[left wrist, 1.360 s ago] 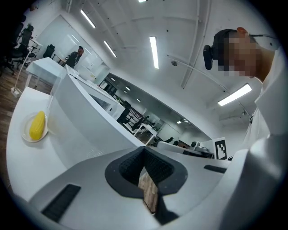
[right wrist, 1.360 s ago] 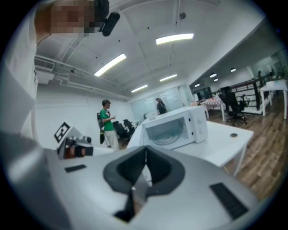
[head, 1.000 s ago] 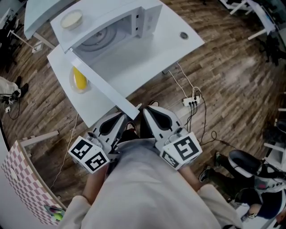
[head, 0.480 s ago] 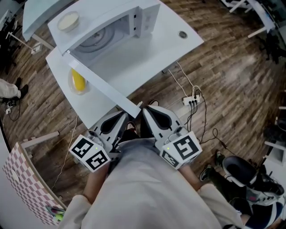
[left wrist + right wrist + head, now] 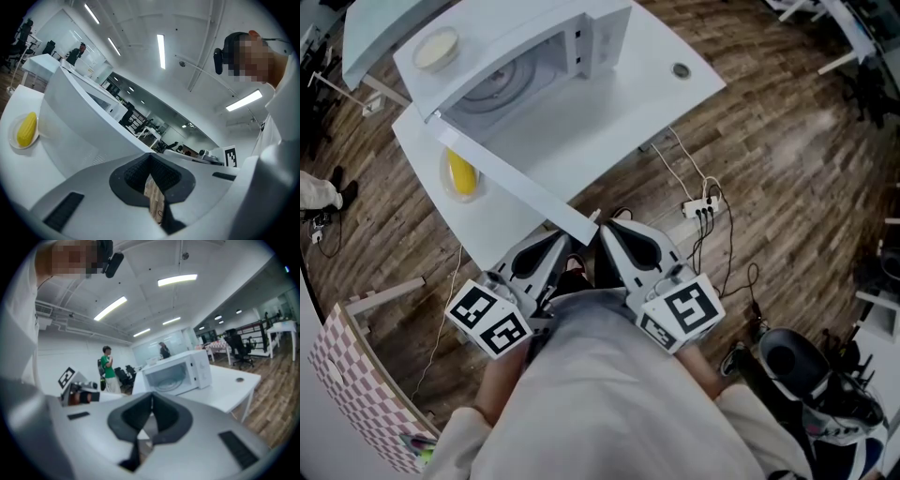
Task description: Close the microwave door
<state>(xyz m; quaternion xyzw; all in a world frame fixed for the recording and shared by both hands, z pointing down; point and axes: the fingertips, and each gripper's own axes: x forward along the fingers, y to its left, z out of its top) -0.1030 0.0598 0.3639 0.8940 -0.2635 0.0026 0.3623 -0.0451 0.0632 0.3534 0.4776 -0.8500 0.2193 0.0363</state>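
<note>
A white microwave (image 5: 516,56) stands on a white table (image 5: 609,112). Its door (image 5: 511,178) is swung wide open toward me, and its free edge ends just in front of my grippers. The right gripper view shows the microwave (image 5: 178,371) with the cavity open. My left gripper (image 5: 565,244) and right gripper (image 5: 605,232) are held side by side close to my chest, below the table edge. Both are shut with nothing in them. In the left gripper view the door (image 5: 89,126) rises right ahead of the left gripper (image 5: 152,161). The right gripper (image 5: 151,401) points at the table.
A yellow corn cob on a plate (image 5: 461,172) lies on the table left of the door. A bowl (image 5: 436,49) sits on top of the microwave. A power strip with cables (image 5: 701,212) lies on the wooden floor, and an office chair (image 5: 797,361) stands at the lower right.
The table and microwave drift slightly up and left in the head view. Both grippers keep their place and stay shut. The chair at the lower right has shifted left.
</note>
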